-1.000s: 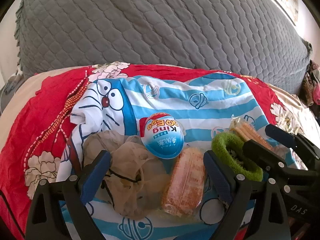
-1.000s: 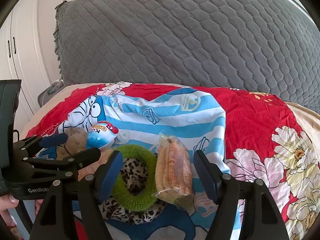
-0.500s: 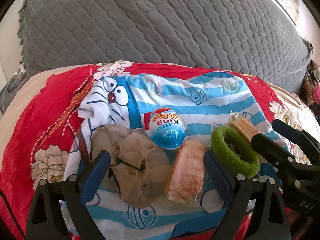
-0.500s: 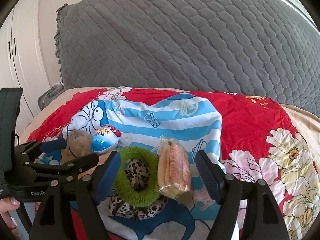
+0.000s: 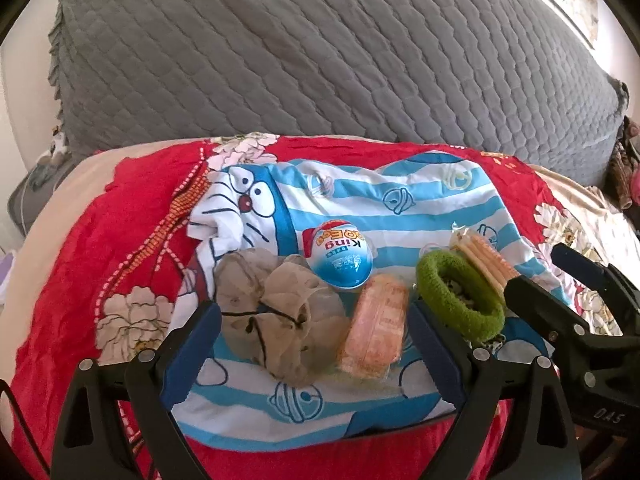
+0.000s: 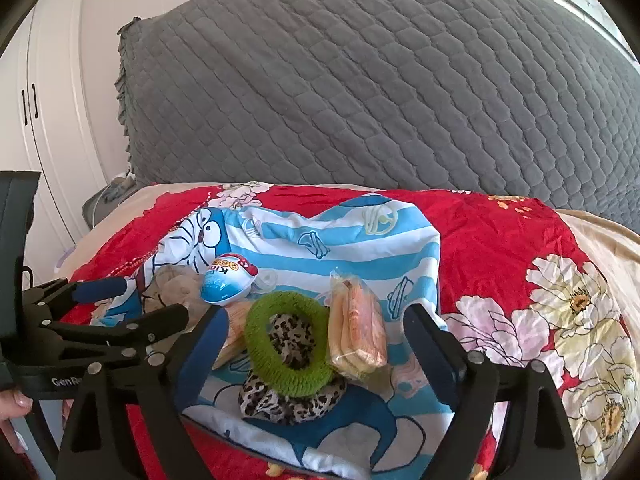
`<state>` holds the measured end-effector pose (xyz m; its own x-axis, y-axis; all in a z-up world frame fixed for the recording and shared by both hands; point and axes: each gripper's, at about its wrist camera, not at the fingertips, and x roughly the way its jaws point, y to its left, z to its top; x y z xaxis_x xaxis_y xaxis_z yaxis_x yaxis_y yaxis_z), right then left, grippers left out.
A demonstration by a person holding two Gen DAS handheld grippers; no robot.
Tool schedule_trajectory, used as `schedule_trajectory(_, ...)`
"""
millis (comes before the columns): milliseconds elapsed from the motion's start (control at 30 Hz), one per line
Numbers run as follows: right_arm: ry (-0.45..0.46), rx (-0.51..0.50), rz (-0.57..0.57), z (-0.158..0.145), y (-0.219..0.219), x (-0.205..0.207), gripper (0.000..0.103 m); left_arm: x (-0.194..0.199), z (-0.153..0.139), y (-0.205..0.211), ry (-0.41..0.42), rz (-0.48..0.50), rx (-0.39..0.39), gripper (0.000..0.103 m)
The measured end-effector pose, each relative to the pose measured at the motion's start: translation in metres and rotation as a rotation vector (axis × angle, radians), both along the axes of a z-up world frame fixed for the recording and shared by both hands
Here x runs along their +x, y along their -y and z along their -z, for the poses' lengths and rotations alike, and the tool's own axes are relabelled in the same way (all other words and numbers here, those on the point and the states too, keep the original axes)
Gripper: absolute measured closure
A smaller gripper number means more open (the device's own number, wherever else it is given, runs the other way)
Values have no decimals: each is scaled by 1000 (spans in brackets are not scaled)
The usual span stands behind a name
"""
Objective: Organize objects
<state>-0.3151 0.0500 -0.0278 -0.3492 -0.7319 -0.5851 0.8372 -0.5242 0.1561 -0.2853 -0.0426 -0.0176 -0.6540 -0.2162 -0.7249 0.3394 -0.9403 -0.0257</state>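
Blue-and-white striped cartoon-cat cloth [image 5: 360,208] spread over a red floral blanket [image 5: 132,248], grey quilted cushion [image 5: 320,60] standing behind

On the cloth, seen by the left wrist camera, from its left to its right:
- crumpled beige sheer scrunchie [image 5: 276,312] with a thin dark tie across it
- blue-and-white egg-shaped toy pack with red top [image 5: 340,256], just behind the scrunchie and touching it
- orange snack in clear wrapper [image 5: 374,330], lying flat, in front of the egg
- fuzzy green hair ring [image 5: 460,300], resting on a leopard-print scrunchie [image 6: 292,396] — the overlap shows clearly only in the right wrist view
- clear packet of pale biscuit sticks [image 5: 484,256], just beside the green ring

Left gripper [image 5: 316,344]: jaws spread wide, nothing between them; it hovers near the beige scrunchie and orange snack

Right gripper [image 6: 316,344]: jaws likewise spread, empty; the green ring and stick packet lie in the gap ahead, untouched

Both tools sit side by side, each visible in the other's view
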Motion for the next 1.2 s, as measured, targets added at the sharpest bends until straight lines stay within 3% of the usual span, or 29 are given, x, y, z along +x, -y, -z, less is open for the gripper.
schedule_trajectory(100, 4, -7, 7, -4, -6, 2, 7, 5, -6, -2, -11, -5, 0, 9)
schedule_trajectory(833, 6, 76, -9, -44, -30, 29, 6, 62, -41, -6, -44, -31, 4, 9)
schedule_trajectory(1200, 21, 76, 19, -84, -70, 67, 2, 109, -72, -29, -78, 0, 12, 8)
